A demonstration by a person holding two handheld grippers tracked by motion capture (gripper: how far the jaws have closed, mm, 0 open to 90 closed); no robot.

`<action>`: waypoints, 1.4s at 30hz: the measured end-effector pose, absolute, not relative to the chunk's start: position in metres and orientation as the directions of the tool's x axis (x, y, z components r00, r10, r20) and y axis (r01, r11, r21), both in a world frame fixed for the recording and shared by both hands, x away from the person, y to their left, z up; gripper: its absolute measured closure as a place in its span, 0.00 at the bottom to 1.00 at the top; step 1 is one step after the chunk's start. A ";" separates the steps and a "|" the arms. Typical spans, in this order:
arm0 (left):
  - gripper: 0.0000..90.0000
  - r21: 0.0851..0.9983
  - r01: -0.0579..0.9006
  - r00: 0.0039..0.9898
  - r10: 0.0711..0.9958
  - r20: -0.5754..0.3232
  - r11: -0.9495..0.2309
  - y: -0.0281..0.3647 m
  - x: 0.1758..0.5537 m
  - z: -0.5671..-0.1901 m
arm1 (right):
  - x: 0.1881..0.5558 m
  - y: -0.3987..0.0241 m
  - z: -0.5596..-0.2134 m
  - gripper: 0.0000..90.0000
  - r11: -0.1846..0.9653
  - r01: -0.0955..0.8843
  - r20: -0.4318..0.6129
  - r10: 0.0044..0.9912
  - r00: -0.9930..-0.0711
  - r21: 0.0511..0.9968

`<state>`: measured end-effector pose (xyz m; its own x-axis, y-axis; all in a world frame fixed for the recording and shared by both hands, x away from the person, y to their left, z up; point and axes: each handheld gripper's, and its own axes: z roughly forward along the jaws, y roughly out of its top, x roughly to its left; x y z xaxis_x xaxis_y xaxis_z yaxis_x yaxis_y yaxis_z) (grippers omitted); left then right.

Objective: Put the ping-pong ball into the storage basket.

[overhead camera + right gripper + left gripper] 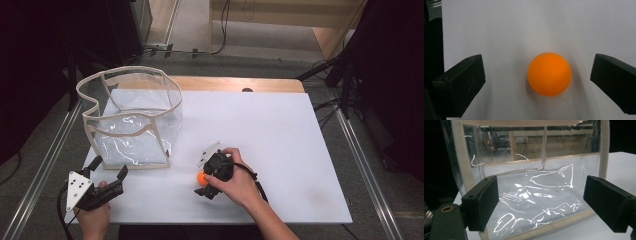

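Observation:
An orange ball lies on the white table top near its front edge. My right gripper points left at it. In the right gripper view the ball rests between the two black jaws of the right gripper, which stand wide and touch nothing. A clear plastic bag with beige trim stands upright and open-topped at the table's left. My left gripper hovers at the front left corner, aimed at the bag's near wall. The jaws of the left gripper are spread apart with nothing between them.
The white top covers a wooden table whose far edge shows behind it. Metal rails run along both sides. Dark equipment and cables stand beyond the table at the left and right.

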<state>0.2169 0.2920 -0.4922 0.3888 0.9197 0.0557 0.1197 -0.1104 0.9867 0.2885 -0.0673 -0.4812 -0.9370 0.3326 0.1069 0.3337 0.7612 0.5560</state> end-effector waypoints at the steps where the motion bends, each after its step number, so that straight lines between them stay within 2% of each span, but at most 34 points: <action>1: 0.12 0.986 0.118 0.388 0.919 0.064 -0.118 0.291 0.217 -0.492 | 0.288 -0.067 -0.481 0.00 0.762 0.338 0.108 0.336 -0.936 0.553; 4: 0.00 0.986 0.114 0.394 0.917 0.064 -0.118 0.290 0.217 -0.493 | 0.288 -0.067 -0.481 0.00 0.764 0.337 0.110 0.334 -0.936 0.550; 10: 0.00 0.986 0.124 0.396 0.917 0.053 -0.111 0.291 0.218 -0.493 | 0.289 -0.066 -0.481 0.00 0.768 0.334 0.111 0.329 -0.938 0.547; 16: 0.00 0.974 0.151 0.390 0.916 0.097 -0.168 0.285 0.220 -0.495 | 0.289 -0.065 -0.481 0.00 0.770 0.346 0.120 0.336 -0.934 0.536; 21: 0.00 0.976 0.153 0.391 0.916 0.086 -0.157 0.287 0.219 -0.494 | 0.290 -0.064 -0.482 0.00 0.775 0.334 0.114 0.325 -0.939 0.536; 23: 0.00 0.975 0.154 0.393 0.916 0.088 -0.160 0.287 0.219 -0.494 | 0.290 -0.064 -0.482 0.21 0.770 0.335 0.100 0.337 -0.936 0.542; 30: 0.00 0.975 0.155 0.391 0.916 0.088 -0.159 0.287 0.219 -0.494 | 0.290 -0.063 -0.485 0.25 0.782 0.347 0.078 0.360 -0.930 0.518; 36: 0.00 0.975 0.173 0.388 0.920 0.060 -0.137 0.291 0.220 -0.492 | 0.291 -0.062 -0.486 0.36 0.781 0.371 0.067 0.393 -0.917 0.503; 42: 0.00 0.976 0.171 0.387 0.920 0.062 -0.138 0.290 0.220 -0.493 | 0.292 -0.062 -0.488 0.45 0.791 0.370 0.072 0.386 -0.920 0.487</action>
